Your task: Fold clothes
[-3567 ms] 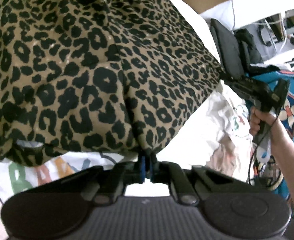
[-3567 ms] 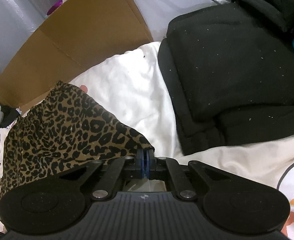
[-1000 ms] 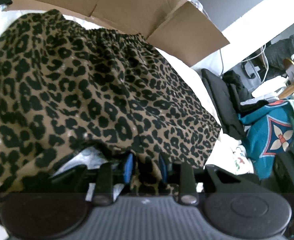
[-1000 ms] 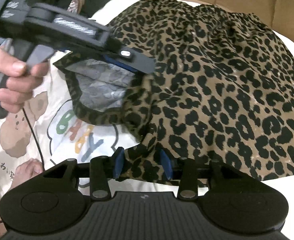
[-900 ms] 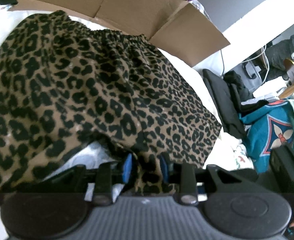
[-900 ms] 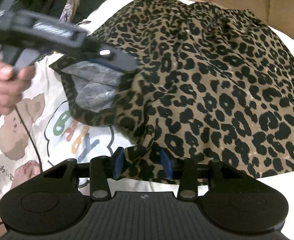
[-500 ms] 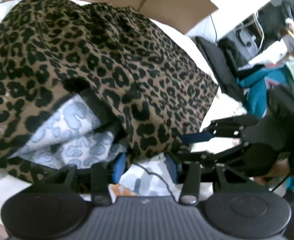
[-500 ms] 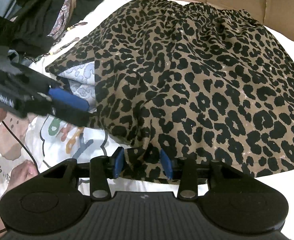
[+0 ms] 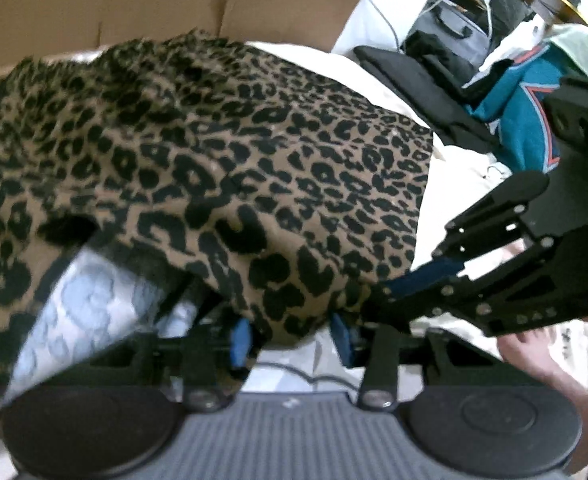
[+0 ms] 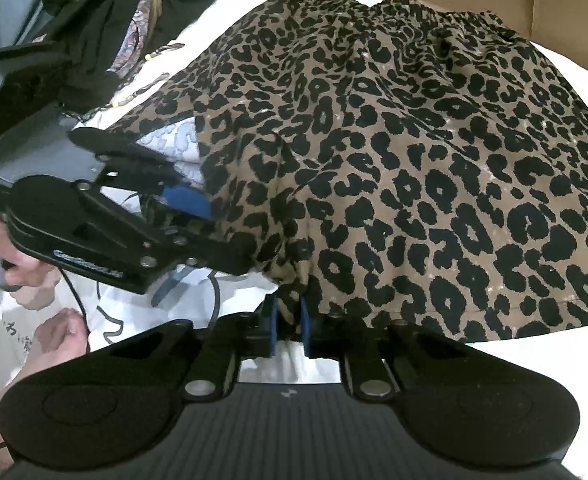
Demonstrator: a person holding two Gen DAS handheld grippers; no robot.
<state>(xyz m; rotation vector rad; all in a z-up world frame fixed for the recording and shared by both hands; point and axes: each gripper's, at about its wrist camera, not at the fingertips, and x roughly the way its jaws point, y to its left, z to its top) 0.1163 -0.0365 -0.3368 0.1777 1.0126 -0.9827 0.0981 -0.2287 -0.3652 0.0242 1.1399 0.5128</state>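
A leopard-print skirt lies spread on the white bedding, its gathered waistband at the far side near the cardboard. It also fills the left wrist view, where a lifted hem shows its pale lining. My right gripper is shut on the near hem of the skirt. My left gripper is open, its blue pads either side of a fold of the hem, without pinching it. The two grippers are close together at the same hem; each shows in the other's view.
Flattened cardboard stands behind the skirt. Folded black clothes and a teal garment lie to the right. A dark clothes pile lies at the far left. A printed white sheet lies under the hem.
My right gripper has shut on the skirt's hem; it was open half a second ago. My left gripper stays open and has moved right, close beside the right gripper.
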